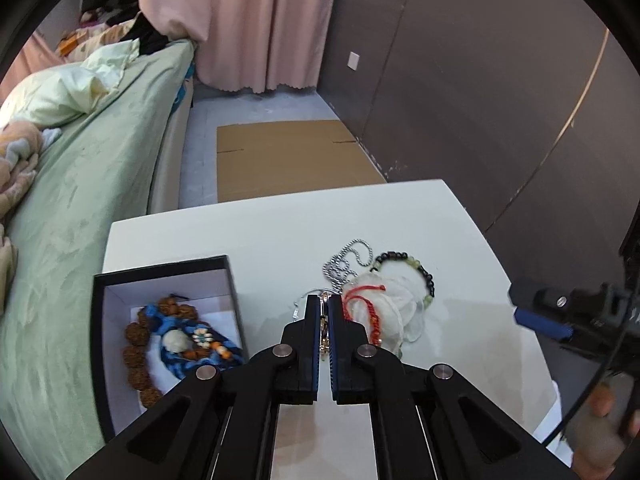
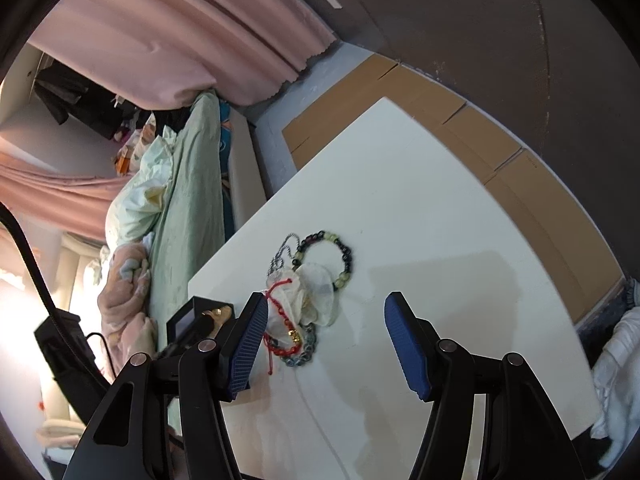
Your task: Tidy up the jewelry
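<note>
Left hand-held gripper [image 1: 324, 308] angled downward, clamped on thin gold jewelry [image 1: 325, 342]; right hand-held gripper [image 2: 326, 320] apart.

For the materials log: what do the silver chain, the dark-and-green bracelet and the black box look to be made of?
Silver chain: probably polished metal, with bright, glinting links. Dark-and-green bracelet: glossy round beads, stone or glass, can't tell which. Black box: likely matte cardboard, with thin straight walls and a white lining.
</note>
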### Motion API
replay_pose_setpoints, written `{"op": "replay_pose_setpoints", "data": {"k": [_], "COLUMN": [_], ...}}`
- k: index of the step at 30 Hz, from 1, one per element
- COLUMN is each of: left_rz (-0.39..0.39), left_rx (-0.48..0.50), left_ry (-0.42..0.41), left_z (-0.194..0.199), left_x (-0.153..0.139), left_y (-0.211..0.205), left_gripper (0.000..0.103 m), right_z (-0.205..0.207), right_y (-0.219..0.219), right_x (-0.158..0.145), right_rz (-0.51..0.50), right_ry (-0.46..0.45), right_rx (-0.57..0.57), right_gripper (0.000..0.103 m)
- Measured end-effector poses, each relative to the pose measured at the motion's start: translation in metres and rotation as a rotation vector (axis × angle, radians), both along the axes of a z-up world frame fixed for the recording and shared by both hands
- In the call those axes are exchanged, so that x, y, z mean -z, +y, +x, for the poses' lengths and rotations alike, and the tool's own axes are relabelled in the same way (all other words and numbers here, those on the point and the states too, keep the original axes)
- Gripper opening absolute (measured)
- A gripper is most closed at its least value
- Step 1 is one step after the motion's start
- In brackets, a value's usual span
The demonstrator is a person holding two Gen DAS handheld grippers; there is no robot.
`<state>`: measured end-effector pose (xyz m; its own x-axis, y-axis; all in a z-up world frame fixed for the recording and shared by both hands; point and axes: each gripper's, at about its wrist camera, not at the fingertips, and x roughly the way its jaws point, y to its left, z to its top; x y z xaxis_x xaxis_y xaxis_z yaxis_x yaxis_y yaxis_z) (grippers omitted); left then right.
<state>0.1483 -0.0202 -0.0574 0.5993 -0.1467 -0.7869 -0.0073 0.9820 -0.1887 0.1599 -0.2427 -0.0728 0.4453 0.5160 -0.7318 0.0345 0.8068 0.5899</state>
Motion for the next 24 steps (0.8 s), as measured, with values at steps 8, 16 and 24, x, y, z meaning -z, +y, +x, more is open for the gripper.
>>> {"op": "replay_pose_setpoints", "data": {"k": [8,16,24], "left_rz": [-0.039,-0.055,-0.056], "left_rx": [-0.020,-0.034,-0.044], "left_ry": [-0.027,-0.041,-0.053], "left_z": [-0.004,-0.014,-0.022], "left_x": [-0.012,-0.019,-0.024], "left_y": [0.017,0.032,0.045], "left_gripper": [0.003,0.003,0.003], "right_z": [0.007,0.018,0.029], "right_y": [0.029,0.051,0.059], "right_x": [0.013,0.030,0.036], "right_rz": [-0.030,-0.070,-0.086], "right_ry": [0.024,0.059,0.055], "right_rx": [-0.061,-0.084,-0.074], "right_gripper": [0.057,0.051,0.050]}}
